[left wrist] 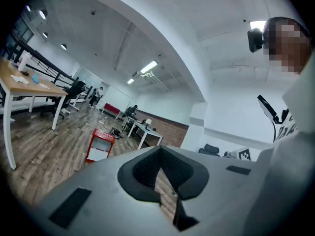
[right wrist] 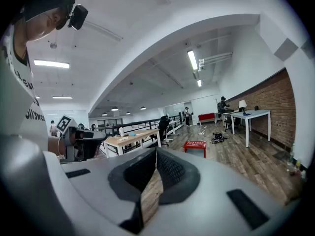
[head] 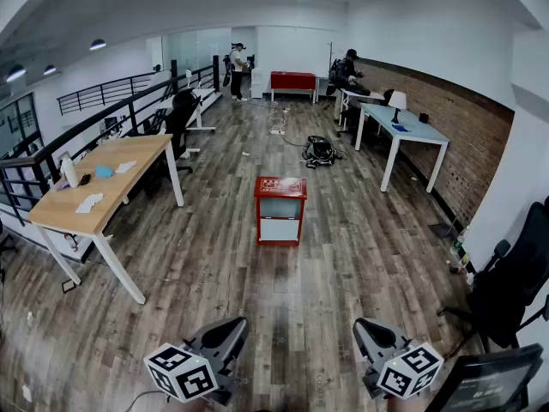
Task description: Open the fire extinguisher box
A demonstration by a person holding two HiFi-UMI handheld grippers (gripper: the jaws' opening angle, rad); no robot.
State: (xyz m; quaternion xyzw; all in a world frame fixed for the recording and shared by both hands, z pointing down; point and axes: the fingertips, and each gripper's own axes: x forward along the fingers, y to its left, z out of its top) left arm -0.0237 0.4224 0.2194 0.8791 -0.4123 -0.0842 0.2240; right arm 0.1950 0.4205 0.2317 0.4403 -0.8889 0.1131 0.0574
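Clenched shut on nothing, left tongs (head: 230, 328) and right tongs (head: 367, 330), low at the near edge of the head view. Well ahead, upright on the wooden floor (head: 343, 273) between the desks: red fire extinguisher box (head: 280, 210), front closed, greyish pane above a white panel.

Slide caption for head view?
Left gripper and right gripper shut, empty; red fire extinguisher box stands ahead on the floor.
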